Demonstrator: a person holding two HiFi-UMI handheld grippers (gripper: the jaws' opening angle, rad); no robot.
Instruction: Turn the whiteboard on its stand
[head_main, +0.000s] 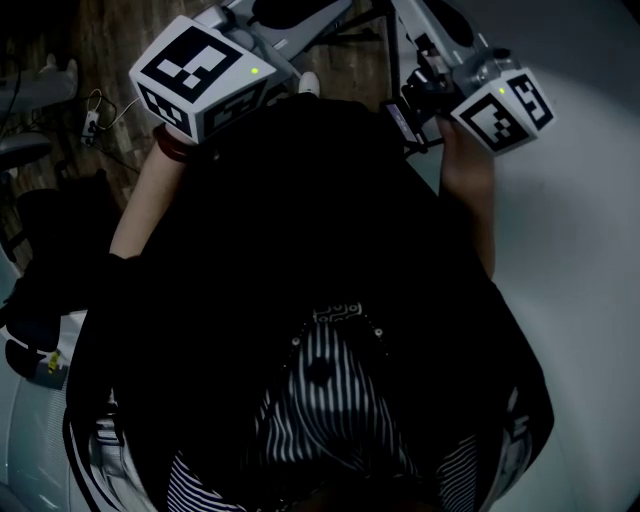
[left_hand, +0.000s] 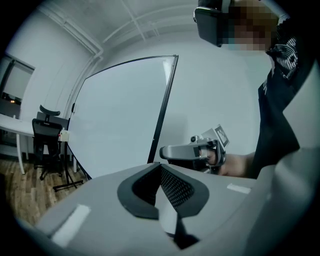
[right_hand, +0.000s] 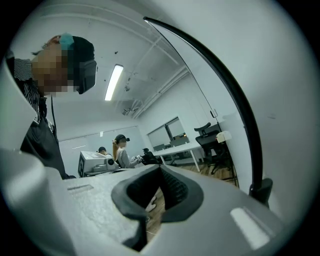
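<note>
Whiteboard (right_hand: 285, 75) stands upright. Its black edge (right_hand: 245, 116) sweeps 12 to 4 o'clock, just beside right gripper (right_hand: 160, 170). From left gripper (left_hand: 160, 167), board face lies at 10 o'clock, farther off. Both grippers' jaws closed, nothing held. Judged: right nearer.

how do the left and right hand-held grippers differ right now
The left hand-held gripper points at the whiteboard; the right hand-held gripper looks past its black edge toward a desk. The left one's view shows the right one, not the reverse. Both are shut, with nothing between the jaws.
</note>
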